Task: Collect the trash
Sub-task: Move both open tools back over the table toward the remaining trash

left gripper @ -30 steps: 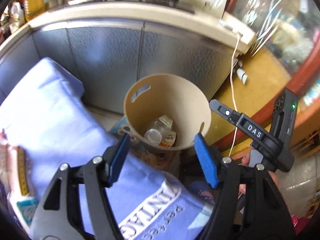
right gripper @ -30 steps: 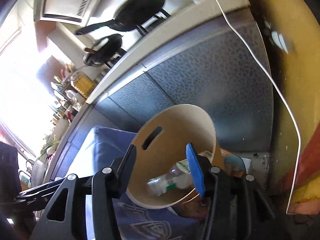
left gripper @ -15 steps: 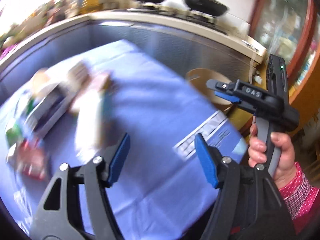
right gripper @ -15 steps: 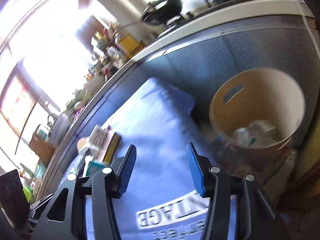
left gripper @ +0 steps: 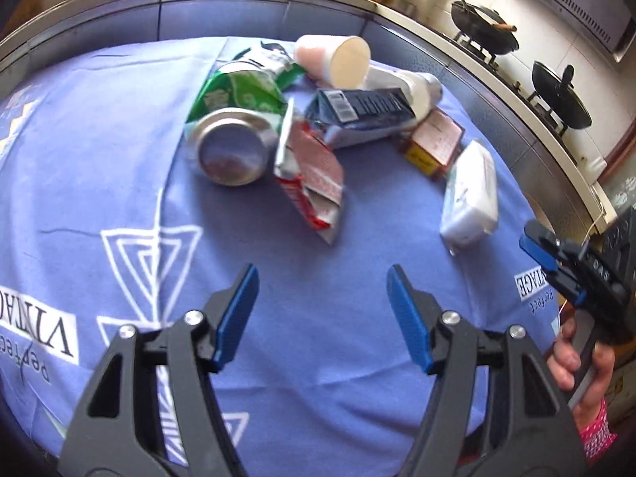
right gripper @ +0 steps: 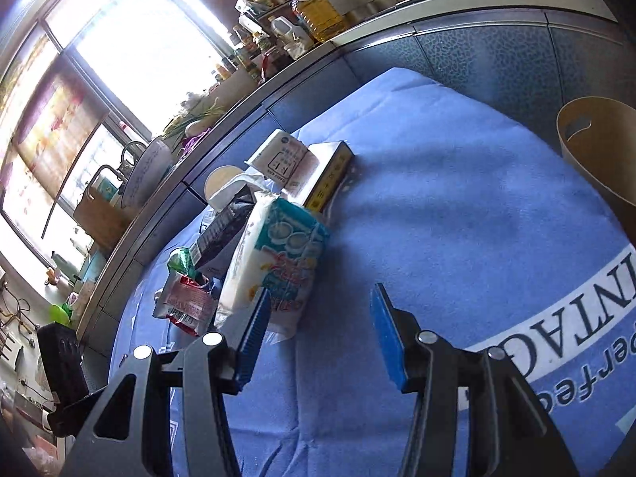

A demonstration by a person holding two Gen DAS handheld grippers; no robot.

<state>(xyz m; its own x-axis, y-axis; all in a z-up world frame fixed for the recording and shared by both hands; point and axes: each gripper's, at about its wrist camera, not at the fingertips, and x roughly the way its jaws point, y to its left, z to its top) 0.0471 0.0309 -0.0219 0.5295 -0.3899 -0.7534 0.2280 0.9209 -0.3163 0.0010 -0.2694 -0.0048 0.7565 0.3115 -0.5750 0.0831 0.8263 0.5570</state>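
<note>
A heap of trash lies on the blue cloth point(left gripper: 99, 151): a green can point(left gripper: 230, 135), a red-white wrapper point(left gripper: 314, 183), a dark carton point(left gripper: 365, 115), a pink cup point(left gripper: 338, 57), a small red-yellow box point(left gripper: 433, 143) and a white tissue pack point(left gripper: 471, 194). My left gripper point(left gripper: 322, 310) is open and empty, hovering just short of the wrapper. My right gripper point(right gripper: 320, 338) is open and empty, its left finger close beside the tissue pack point(right gripper: 278, 266). The right gripper also shows at the right edge of the left wrist view point(left gripper: 544, 250). The tan bin point(right gripper: 596, 143) stands past the table's far right edge.
A kitchen counter with bottles point(right gripper: 314, 12) and a stove with black woks point(left gripper: 556, 91) runs behind the table. Grey cabinet fronts point(right gripper: 497, 51) lie between the counter and the table. The cloth near both grippers bears white print point(left gripper: 151, 250).
Both grippers have swung away from the bin, where they looked down at a bottle inside, to over the table facing the trash heap. Both stayed open and empty.
</note>
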